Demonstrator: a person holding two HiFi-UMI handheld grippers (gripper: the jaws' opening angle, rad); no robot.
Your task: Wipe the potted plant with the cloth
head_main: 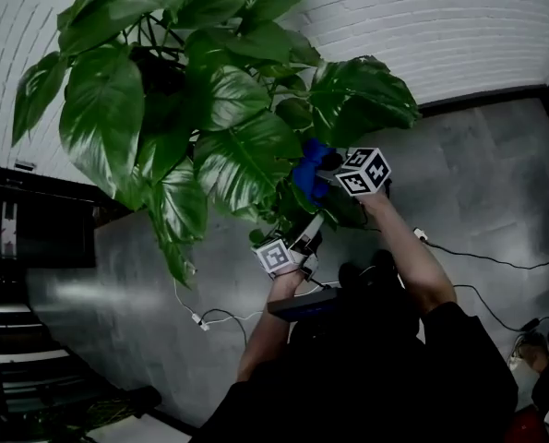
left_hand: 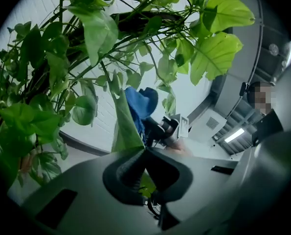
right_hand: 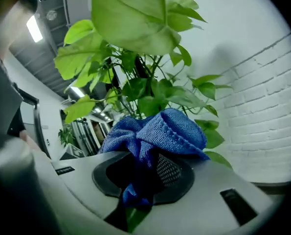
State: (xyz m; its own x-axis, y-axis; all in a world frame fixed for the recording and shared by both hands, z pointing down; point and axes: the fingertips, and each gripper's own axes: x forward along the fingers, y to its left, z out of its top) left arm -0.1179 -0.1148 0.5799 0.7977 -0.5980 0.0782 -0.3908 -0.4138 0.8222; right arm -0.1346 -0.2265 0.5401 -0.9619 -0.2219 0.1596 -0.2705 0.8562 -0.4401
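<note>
Two grippers sit low in the potted plant (head_main: 209, 109), whose leaves spread above them. Nearest, the left gripper (left_hand: 145, 153) is pinched together on the tip of one leaf (left_hand: 124, 126). Just past it, the right gripper (right_hand: 144, 177) is clamped on a bunched blue cloth (right_hand: 160, 131) among the lower leaves. A white brick wall (head_main: 459, 35) stands behind.

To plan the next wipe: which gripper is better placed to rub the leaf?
Right. The right gripper grips the blue cloth; the left gripper is shut on a leaf, apparently steadying it beside the cloth.
</note>
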